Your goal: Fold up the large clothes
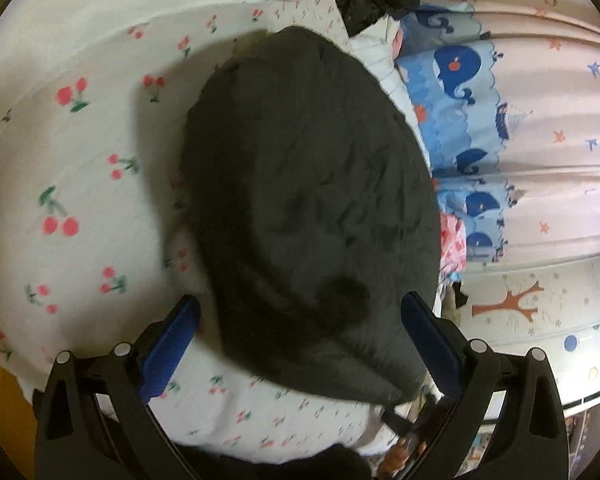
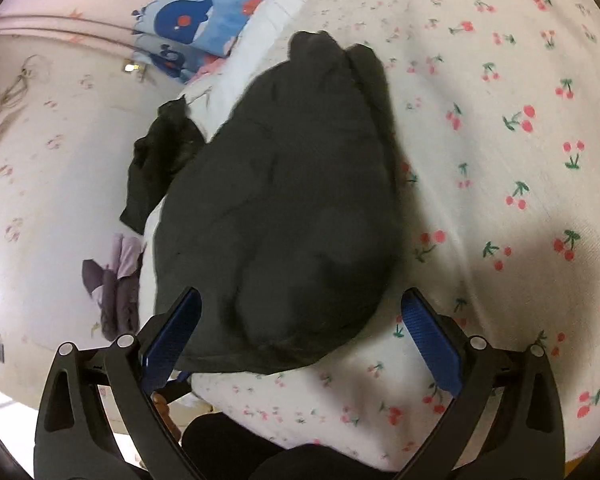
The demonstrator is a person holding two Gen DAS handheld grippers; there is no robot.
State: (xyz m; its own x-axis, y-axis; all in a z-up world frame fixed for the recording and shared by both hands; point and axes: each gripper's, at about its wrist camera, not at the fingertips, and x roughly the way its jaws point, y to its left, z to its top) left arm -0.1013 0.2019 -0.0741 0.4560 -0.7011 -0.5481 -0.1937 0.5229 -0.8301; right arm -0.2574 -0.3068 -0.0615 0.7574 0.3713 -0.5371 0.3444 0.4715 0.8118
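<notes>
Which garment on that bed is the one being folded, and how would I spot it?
Find the white bed sheet printed with red cherries. In its middle lies a big dark bundle, folded into a rounded heap. It lies on the sheet, unlike the smaller black cloth hanging over the bed's edge.

We find no readable text, label, brand or number in either view; the bedsheet (image 1: 80, 200) and the curtain (image 1: 540, 120) carry only printed pictures, no words
</notes>
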